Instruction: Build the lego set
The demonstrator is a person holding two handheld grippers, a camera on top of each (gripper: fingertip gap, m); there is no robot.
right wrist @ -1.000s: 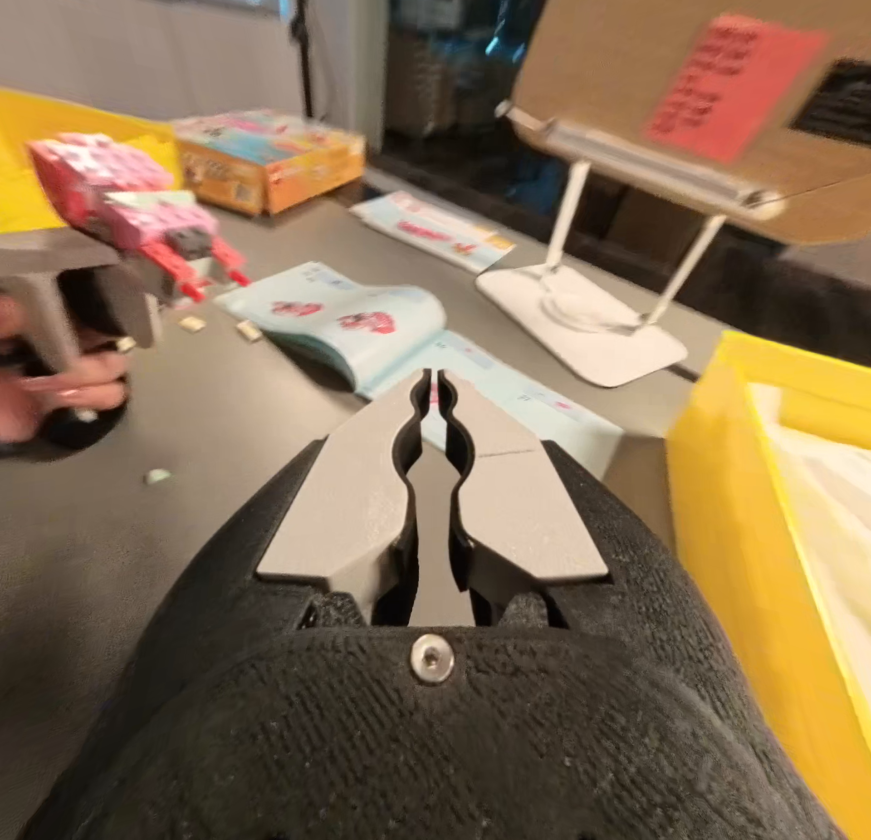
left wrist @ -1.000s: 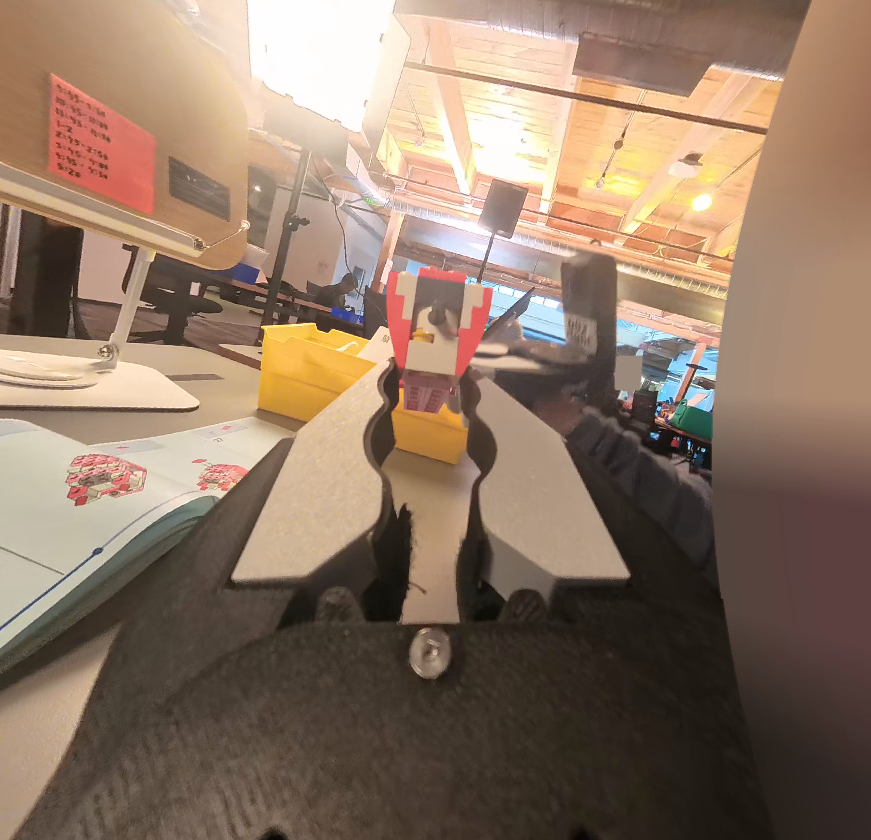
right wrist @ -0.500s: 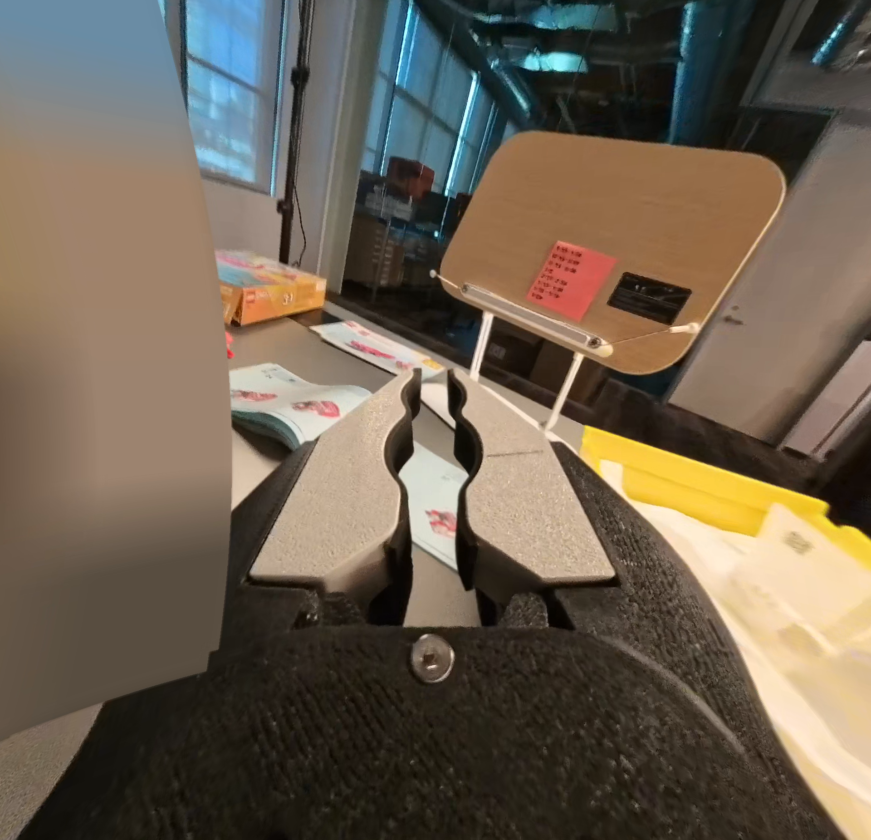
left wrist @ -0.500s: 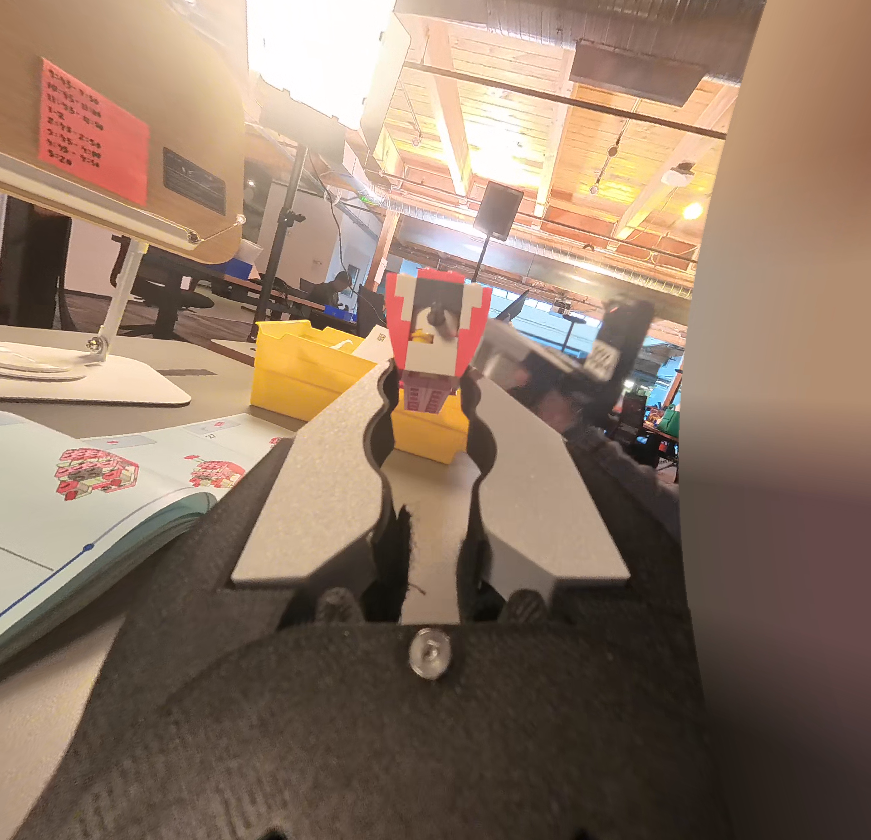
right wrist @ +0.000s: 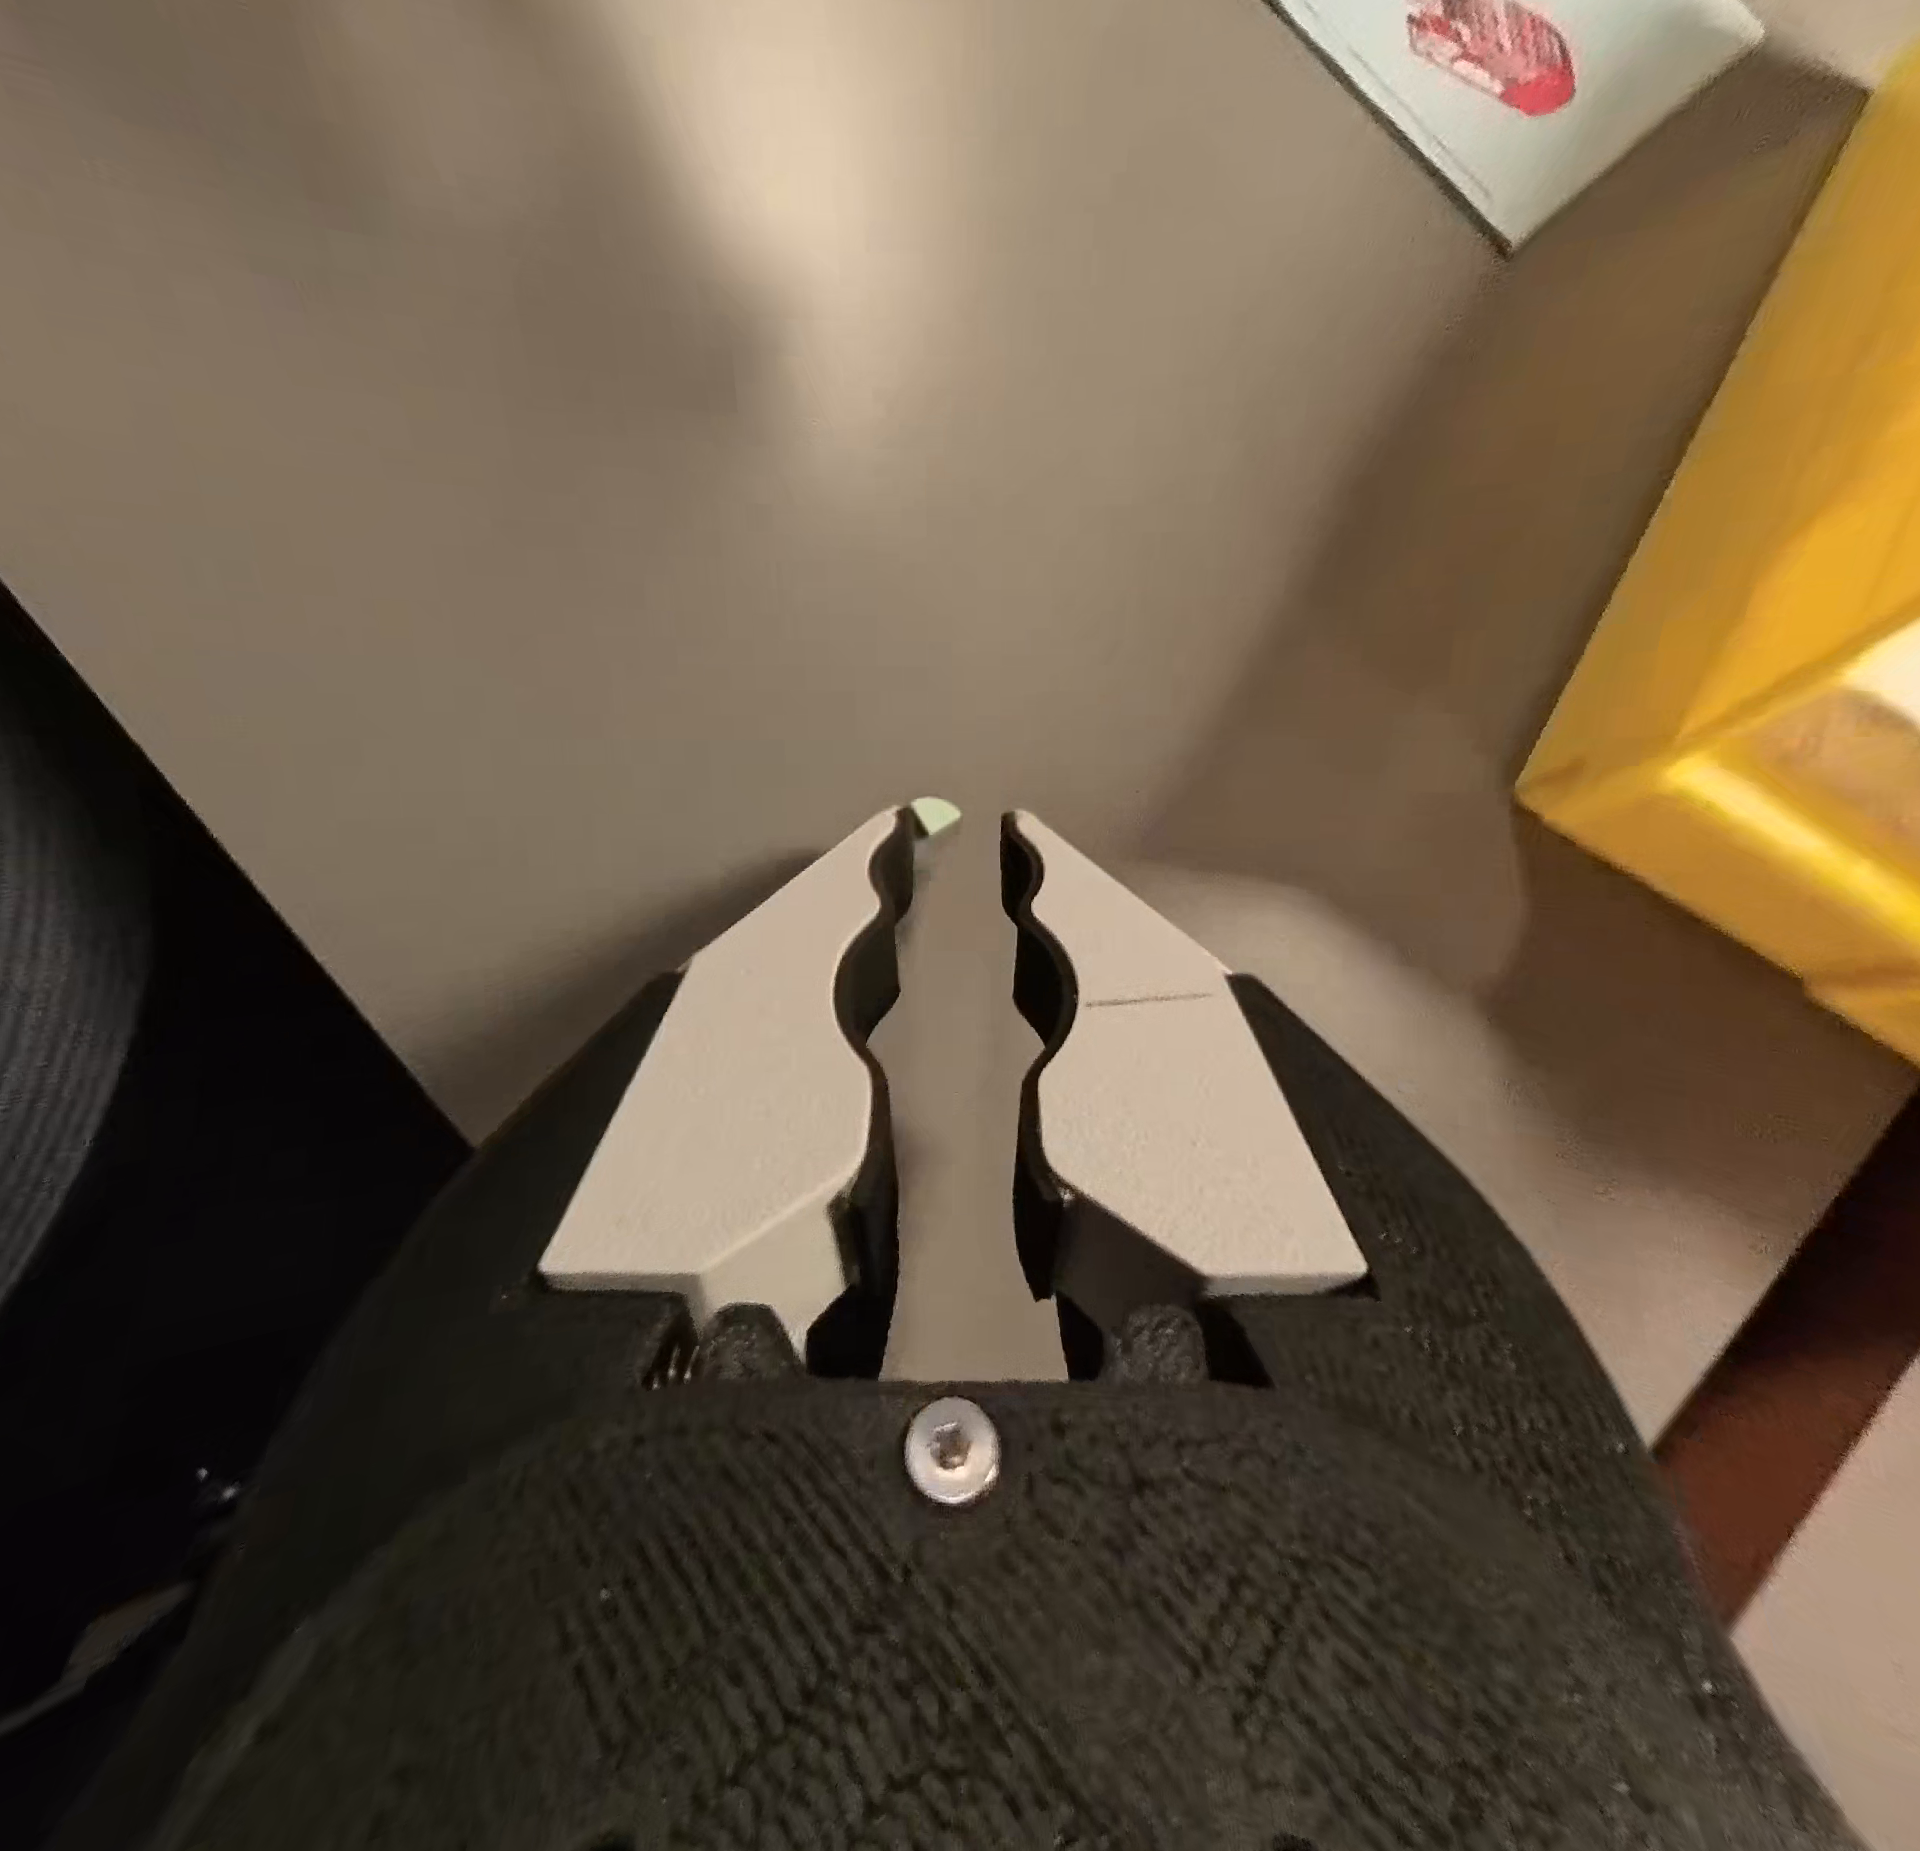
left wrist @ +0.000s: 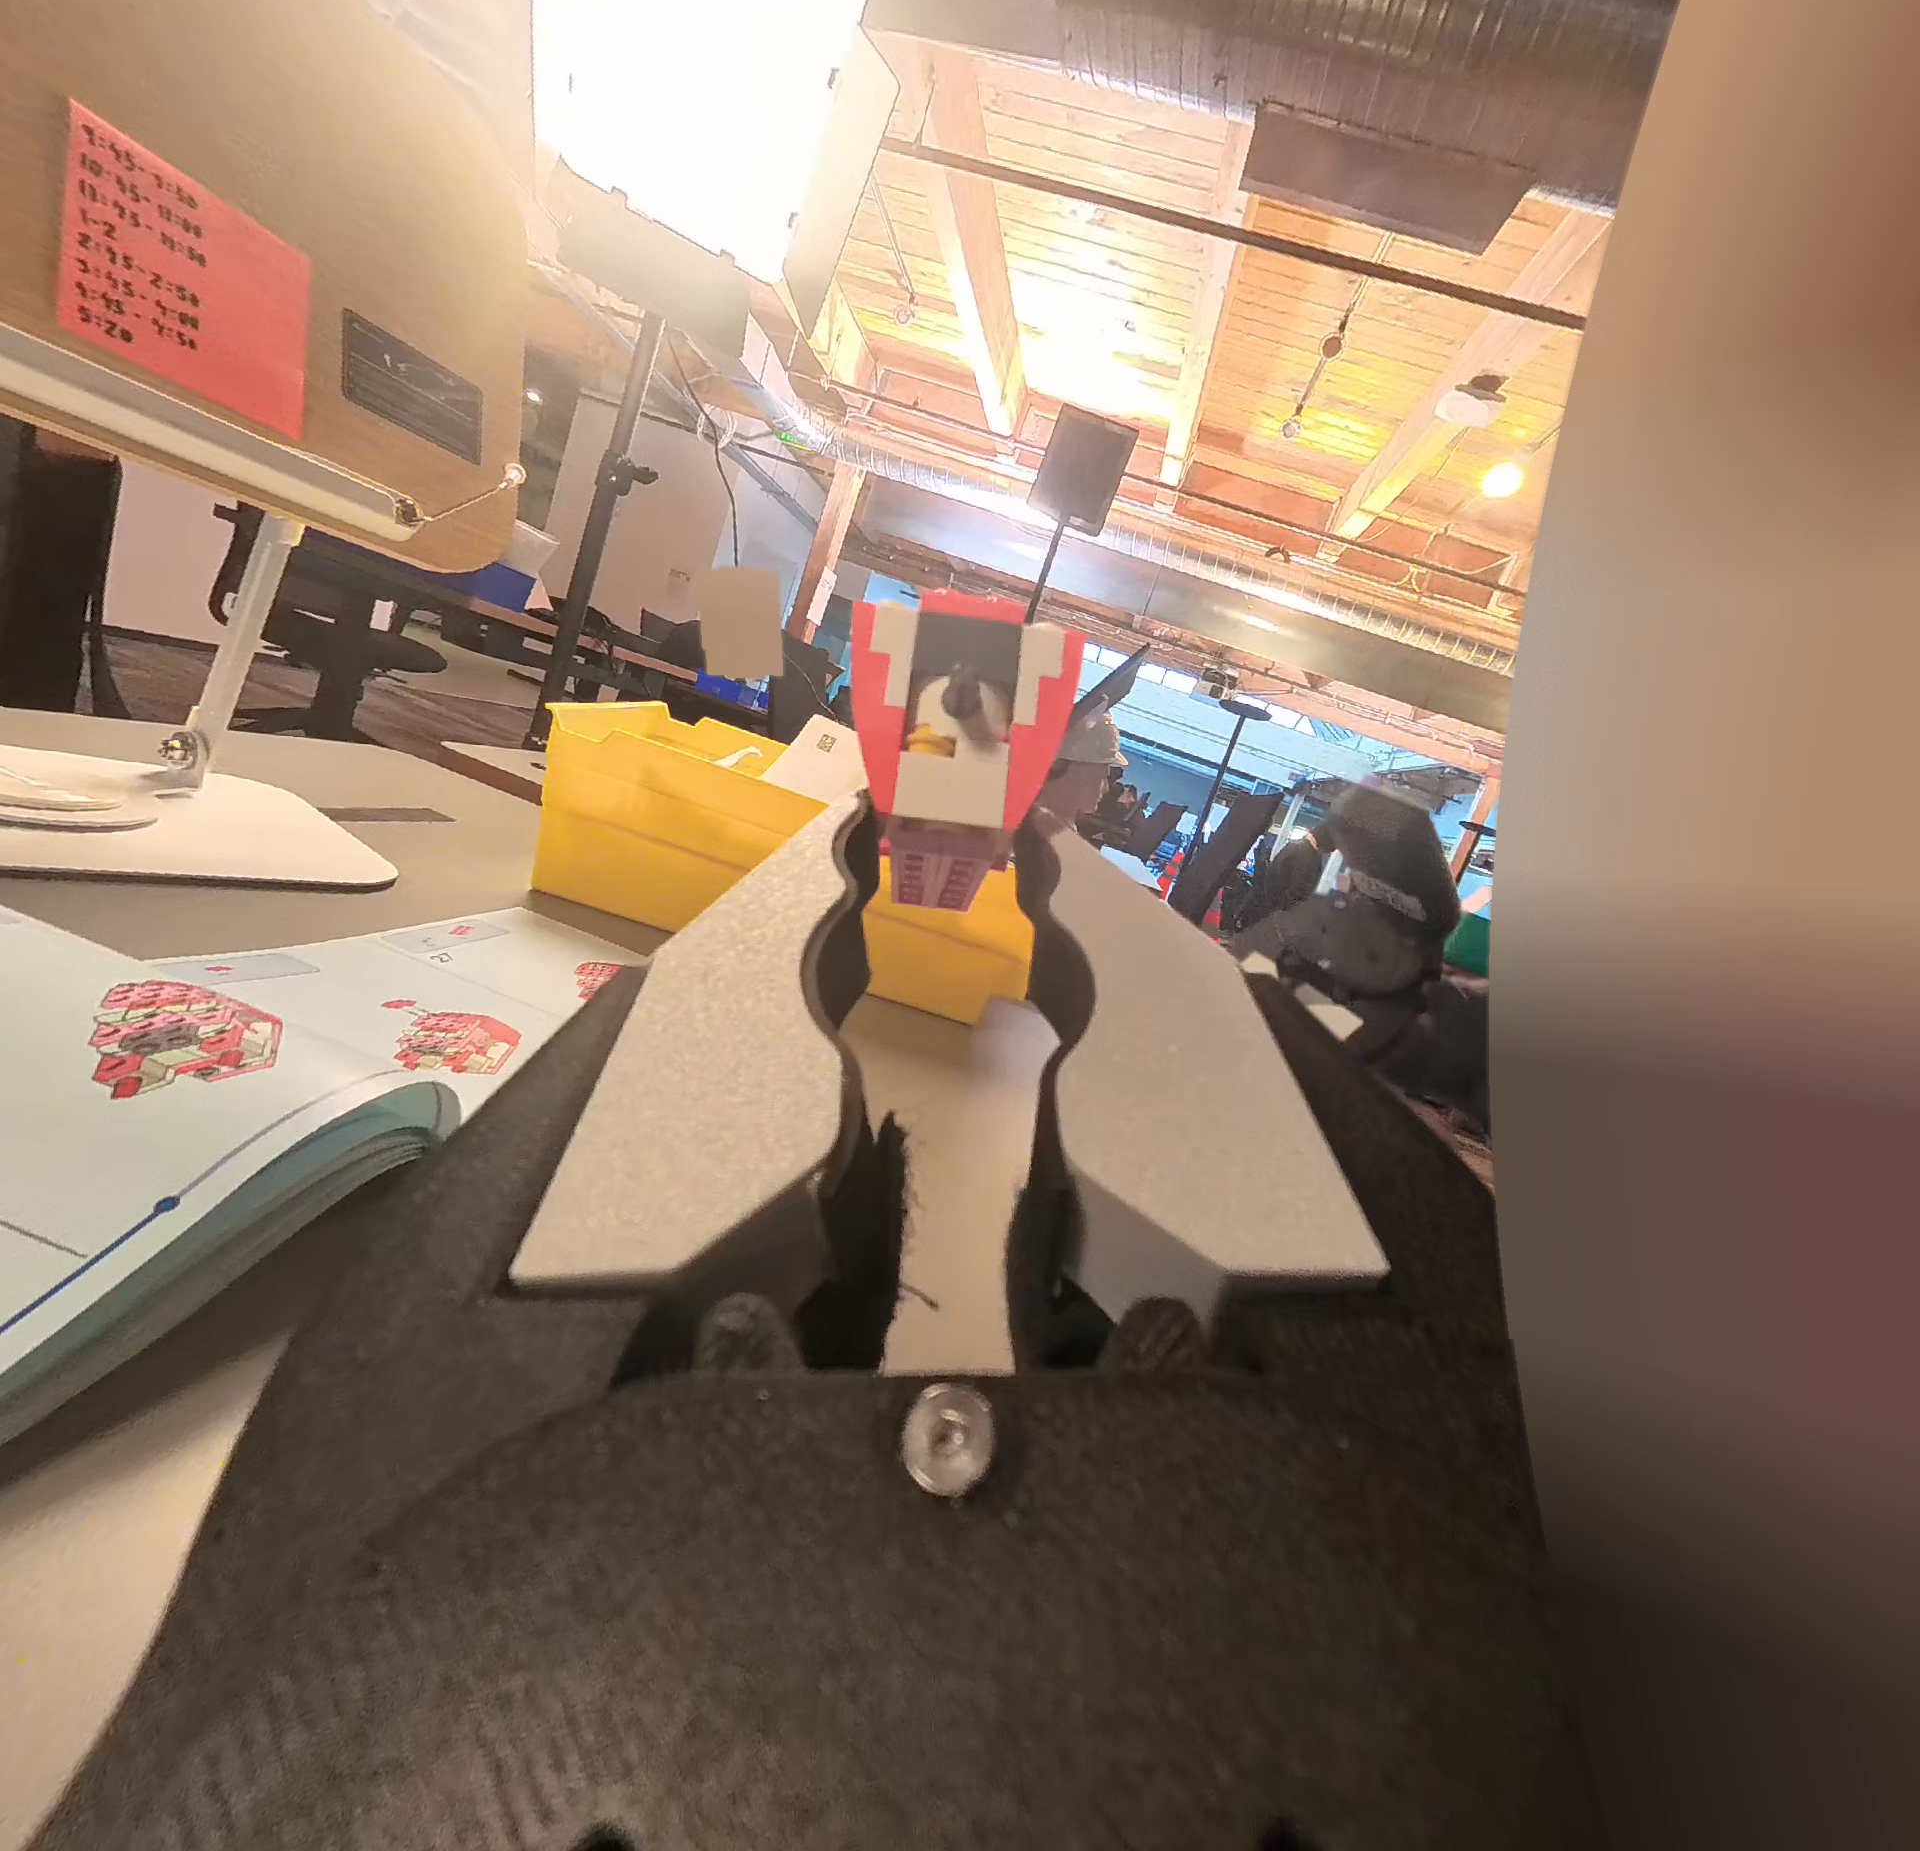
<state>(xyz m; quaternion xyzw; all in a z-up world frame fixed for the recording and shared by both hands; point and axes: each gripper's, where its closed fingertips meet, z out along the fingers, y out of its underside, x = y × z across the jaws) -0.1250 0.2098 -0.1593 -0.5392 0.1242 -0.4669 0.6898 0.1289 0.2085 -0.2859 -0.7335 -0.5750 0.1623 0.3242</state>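
Gripping a small brick-built model (left wrist: 961,752), my left fingers (left wrist: 862,835) are clamped on its pink base, with its red and white top rising above the tips. Beyond it on the grey desk (left wrist: 468,866) stands a yellow bin (left wrist: 665,814) with white paper packets inside. To my left lies an open instruction booklet (left wrist: 208,1053) showing pictures of a red and pink build, and farther left a wooden book stand (left wrist: 260,243) on a white foot carries a pink note and a dark plate.

My right gripper (right wrist: 951,819) points down at the desk, its fingers parted with a clear gap between the tips. A tiny pale green piece (right wrist: 935,819) lies on the desk just at the tip of the left finger; whether it touches that finger I cannot tell, and the right finger stands apart from it, so nothing is gripped there. To the right sits the yellow bin's corner (right wrist: 1714,741), and a corner of the booklet (right wrist: 1507,87) shows at the top right.
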